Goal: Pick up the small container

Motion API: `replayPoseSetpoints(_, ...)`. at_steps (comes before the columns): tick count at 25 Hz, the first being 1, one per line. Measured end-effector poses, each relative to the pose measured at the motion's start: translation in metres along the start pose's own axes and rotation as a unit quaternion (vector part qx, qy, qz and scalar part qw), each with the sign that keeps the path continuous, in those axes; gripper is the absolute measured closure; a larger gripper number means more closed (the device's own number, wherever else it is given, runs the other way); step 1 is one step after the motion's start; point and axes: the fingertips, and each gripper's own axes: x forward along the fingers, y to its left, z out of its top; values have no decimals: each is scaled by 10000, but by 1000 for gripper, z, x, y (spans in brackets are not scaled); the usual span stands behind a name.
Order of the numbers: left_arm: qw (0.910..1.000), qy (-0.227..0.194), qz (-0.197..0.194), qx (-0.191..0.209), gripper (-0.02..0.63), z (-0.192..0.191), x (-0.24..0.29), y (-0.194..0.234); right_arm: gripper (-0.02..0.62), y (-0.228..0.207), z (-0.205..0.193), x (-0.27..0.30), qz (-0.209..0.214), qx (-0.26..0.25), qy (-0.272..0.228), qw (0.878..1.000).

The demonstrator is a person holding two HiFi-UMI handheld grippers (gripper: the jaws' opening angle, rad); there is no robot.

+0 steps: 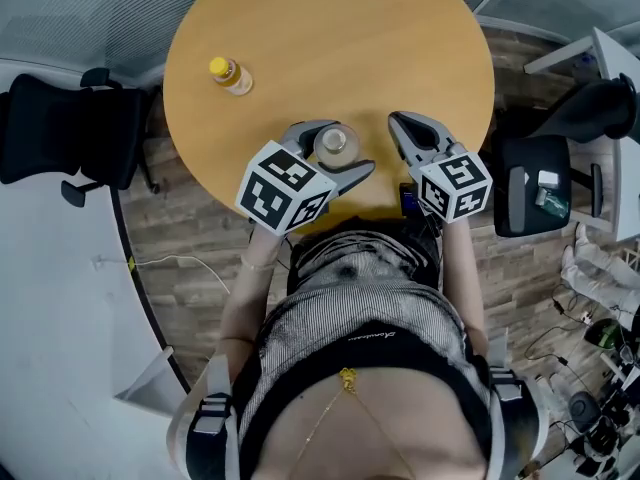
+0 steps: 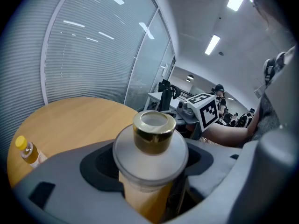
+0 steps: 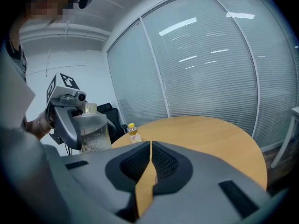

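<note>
Over the near edge of the round light-wood table, the grey left gripper clamps the small clear gold-capped container, the right gripper just right of it is pressed closed on nothing, and a little yellow-capped bottle stands far left.

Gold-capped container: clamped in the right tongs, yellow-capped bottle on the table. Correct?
Not quite. The gold-capped container is clamped in the left tongs, not the right; the left gripper view shows it between their jaws. The right gripper view shows the right tongs shut on nothing. The yellow-capped bottle is on the table, as you said.
</note>
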Motion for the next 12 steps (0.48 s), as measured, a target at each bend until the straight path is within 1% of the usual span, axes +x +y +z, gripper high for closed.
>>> replayPoseSetpoints(12,10000,5,-42,-62,249,-6,3,-1,571,5,-1,-4,77,-15,20,10000)
